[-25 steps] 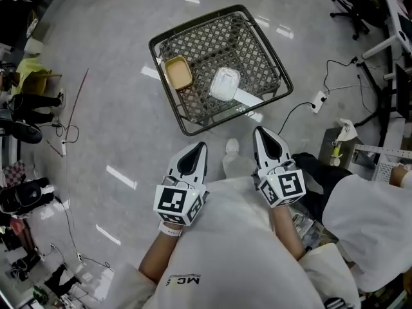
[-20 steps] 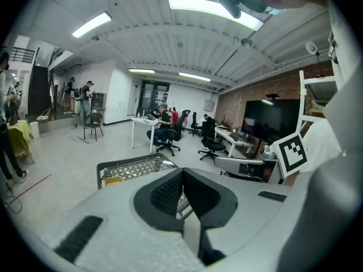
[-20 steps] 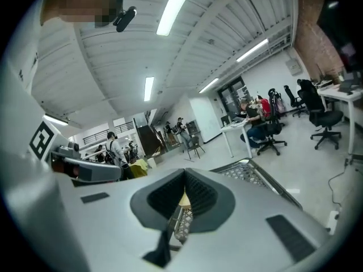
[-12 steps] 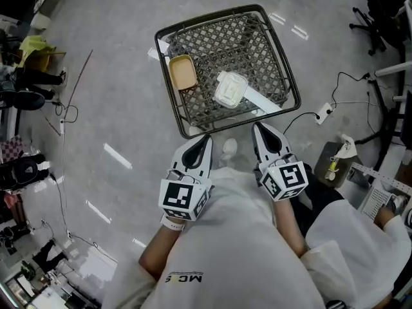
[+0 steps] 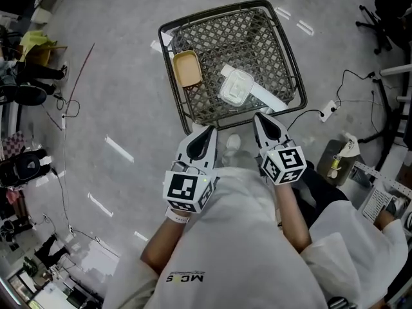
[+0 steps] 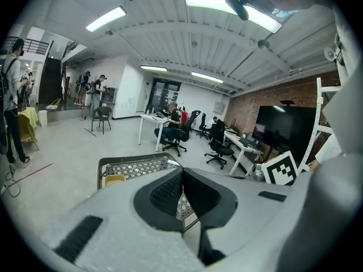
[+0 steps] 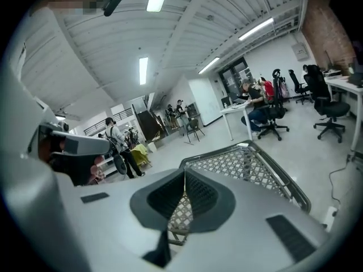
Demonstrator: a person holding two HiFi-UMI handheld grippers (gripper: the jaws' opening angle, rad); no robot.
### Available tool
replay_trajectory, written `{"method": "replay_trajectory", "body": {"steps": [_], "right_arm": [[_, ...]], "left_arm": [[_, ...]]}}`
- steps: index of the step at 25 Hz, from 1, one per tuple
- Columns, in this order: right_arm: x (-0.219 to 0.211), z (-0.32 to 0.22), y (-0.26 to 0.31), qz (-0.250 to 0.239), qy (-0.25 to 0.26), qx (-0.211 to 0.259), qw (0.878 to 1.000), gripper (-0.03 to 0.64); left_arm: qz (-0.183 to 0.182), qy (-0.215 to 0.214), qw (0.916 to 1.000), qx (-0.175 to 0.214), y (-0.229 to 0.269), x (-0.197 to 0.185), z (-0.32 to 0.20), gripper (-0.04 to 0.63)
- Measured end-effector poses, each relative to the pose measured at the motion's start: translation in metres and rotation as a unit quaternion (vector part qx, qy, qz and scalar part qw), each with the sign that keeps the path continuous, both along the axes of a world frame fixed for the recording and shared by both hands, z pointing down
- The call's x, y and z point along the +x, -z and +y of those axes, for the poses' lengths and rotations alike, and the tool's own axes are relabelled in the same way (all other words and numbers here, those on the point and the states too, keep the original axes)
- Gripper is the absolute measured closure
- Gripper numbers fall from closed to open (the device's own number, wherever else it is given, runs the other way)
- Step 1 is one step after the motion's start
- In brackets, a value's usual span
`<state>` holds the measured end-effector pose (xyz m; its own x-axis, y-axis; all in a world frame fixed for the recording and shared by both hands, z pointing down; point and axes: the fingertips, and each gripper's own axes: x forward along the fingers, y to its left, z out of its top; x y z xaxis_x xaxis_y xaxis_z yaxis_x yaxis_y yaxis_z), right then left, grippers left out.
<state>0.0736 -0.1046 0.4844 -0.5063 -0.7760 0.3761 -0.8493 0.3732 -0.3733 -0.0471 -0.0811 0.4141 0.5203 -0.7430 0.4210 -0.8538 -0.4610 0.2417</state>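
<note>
Head view: a dark wire mesh basket [image 5: 238,37] stands on the grey floor [image 5: 116,102], and both grippers hang just short of its near rim, not touching it. The left gripper [image 5: 207,134] points at the basket's near left corner. The right gripper [image 5: 261,120] sits at the near rim toward the basket's right side.

Nothing is held. In the left gripper view the fingers [image 6: 170,191] are pressed together with nothing between them, and the basket [image 6: 133,168] lies beyond their tips. In the right gripper view the fingers [image 7: 198,194] also meet at their tips, with only a thin gap lower down through which the basket's mesh [image 7: 249,163] shows. They too are empty. So far, then, neither gripper has gone past the basket's rim, and everything inside the basket lies untouched.

Inside the basket are two containers. A shallow tan tray [image 5: 187,68], open and seemingly empty, rests against the basket's left wall. A clear lidded box [image 5: 235,87] lies near the basket's middle, toward the near rim, and its contents cannot be made out. Under this box a flat white strip [image 5: 267,98] runs toward the basket's near right corner. The far half of the basket shows only bare mesh.

Outside the basket, off its right corner, a white power strip [image 5: 329,110] lies on the floor.
</note>
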Motion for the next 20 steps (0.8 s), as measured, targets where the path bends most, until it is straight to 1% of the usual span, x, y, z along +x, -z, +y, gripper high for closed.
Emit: {"method": "replay_trajectory", "body": {"steps": [4,6,7,8,9,14,20], "right_arm": [[-0.006,-0.017,-0.026,0.015,0.004,-0.009,1.0,0.597],[-0.004,-0.024,-0.045,0.031,-0.002,-0.024,0.999,0.595],[-0.003,-0.028,-0.055,0.04,-0.006,-0.033,0.999,0.58],[-0.004,-0.032,-0.064,0.048,-0.01,-0.042,0.998,0.54],[-0.006,-0.036,-0.074,0.051,-0.013,-0.049,0.997,0.523],[-0.012,-0.054,-0.126,0.074,-0.026,-0.082,0.994,0.522],[-0.01,-0.075,-0.179,0.097,-0.049,-0.125,0.986,0.522]], "left_arm": [[0.004,-0.009,1.0,-0.003,-0.006,0.005,-0.005,0.569],[0.009,-0.007,0.9999,-0.009,-0.011,0.007,-0.007,0.569],[0.011,-0.006,0.9999,-0.012,-0.012,0.006,-0.008,0.569],[0.011,-0.005,0.9998,-0.013,-0.013,0.004,-0.01,0.569],[0.011,-0.004,0.9999,-0.013,-0.013,0.001,-0.011,0.569],[0.006,0.001,0.9999,-0.015,-0.014,-0.01,-0.018,0.569],[0.004,0.007,0.9997,-0.024,-0.018,-0.018,-0.019,0.569]]}}
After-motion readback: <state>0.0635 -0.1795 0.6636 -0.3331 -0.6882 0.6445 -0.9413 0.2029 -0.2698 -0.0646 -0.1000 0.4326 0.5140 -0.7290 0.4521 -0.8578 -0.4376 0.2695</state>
